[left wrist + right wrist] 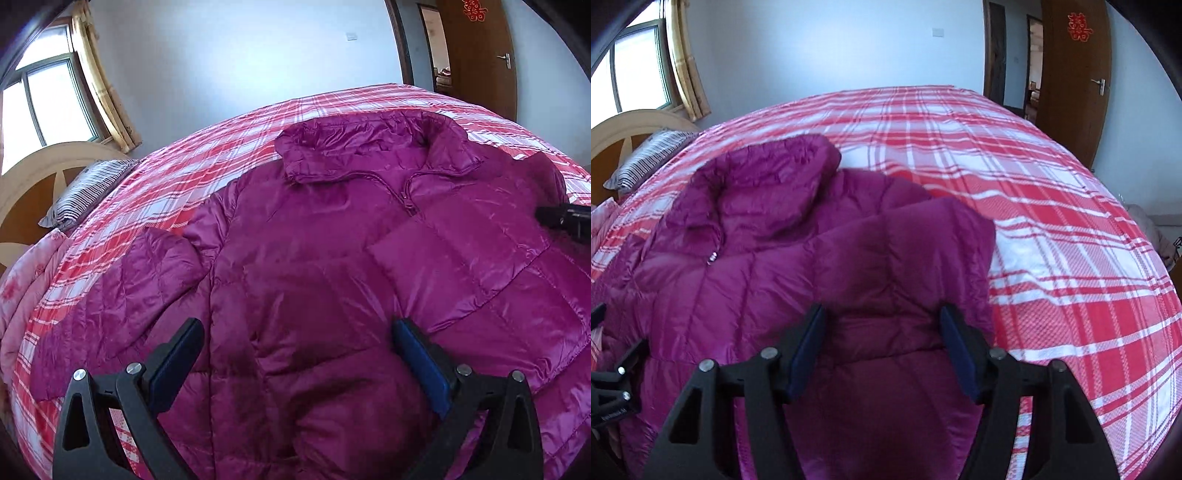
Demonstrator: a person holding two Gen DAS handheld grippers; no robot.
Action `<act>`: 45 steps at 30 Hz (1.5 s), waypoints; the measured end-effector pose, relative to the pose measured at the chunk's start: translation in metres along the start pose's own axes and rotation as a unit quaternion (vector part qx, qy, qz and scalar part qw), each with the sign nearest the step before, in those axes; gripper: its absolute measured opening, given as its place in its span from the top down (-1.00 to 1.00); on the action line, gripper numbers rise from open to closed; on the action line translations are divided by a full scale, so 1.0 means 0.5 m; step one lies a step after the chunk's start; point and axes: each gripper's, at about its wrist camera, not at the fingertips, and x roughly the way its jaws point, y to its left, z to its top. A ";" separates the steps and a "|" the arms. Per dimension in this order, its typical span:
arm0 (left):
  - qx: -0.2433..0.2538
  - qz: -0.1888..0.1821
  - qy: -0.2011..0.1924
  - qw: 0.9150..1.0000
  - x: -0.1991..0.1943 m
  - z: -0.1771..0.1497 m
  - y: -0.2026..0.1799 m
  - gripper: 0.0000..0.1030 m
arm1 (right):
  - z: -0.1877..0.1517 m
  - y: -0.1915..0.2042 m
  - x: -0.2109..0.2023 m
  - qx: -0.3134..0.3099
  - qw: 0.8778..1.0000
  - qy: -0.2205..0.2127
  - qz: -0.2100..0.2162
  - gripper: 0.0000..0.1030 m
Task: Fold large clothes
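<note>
At the far left of the left wrist view, a striped pillow [86,190] lies against the rounded wooden headboard [40,173], left of the jacket and apart from it, with a window [48,99] and yellow curtain [103,85] behind.

The magenta puffer jacket [314,258] lies front up on the bed, spread over the red and white plaid bedspread [177,173]. Its collar [373,155] points away from the camera toward the far wall, and the zip is closed partway up the chest. The jacket's sleeve [147,280] on the pillow side lies out over the plaid, bent and puckered. On the other side, the right wrist view shows a sleeve [923,251] lying folded across the jacket's front, its edge running beside bare plaid.

The left gripper [297,332] hangs above the lower front of the jacket, its jaws spread wide with nothing between them but the fabric below; they are released.

The right gripper [882,325] hangs over the folded sleeve near the jacket's right edge. Its jaws stand apart, narrower than the left pair, and the pads do not press the cloth, so they are released too. Its dark tip [565,218] shows at the right edge of the left wrist view, over the jacket's shoulder.

Beyond the jacket, at the far right, a brown door [1075,85] stands open.
</note>
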 end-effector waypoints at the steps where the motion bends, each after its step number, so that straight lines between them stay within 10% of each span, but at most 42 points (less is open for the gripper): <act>1: -0.002 -0.003 0.002 1.000 0.003 0.000 0.003 -0.98 | -0.003 -0.001 0.005 0.001 1.000 0.004 0.000 -0.31; 15: -0.045 -0.057 0.035 0.997 0.033 -0.009 0.025 -0.98 | 0.005 0.033 -0.005 -0.037 0.998 0.024 -0.053 -0.31; 21: -0.048 -0.058 0.032 0.997 0.031 -0.010 0.026 -0.98 | 0.008 0.111 -0.104 -0.030 0.999 -0.016 0.025 -0.47; 30: -0.051 -0.061 0.032 0.996 0.032 -0.011 0.029 -0.98 | -0.067 0.154 -0.012 -0.064 0.997 0.034 0.026 -0.47; 39: -0.054 -0.063 0.032 0.996 0.033 -0.013 0.032 -0.98 | 0.005 0.126 -0.084 -0.029 0.999 -0.021 0.033 -0.44; 45: -0.056 -0.065 0.032 0.996 0.034 -0.014 0.033 -0.98 | 0.020 0.133 0.006 -0.035 0.999 0.020 0.003 -0.44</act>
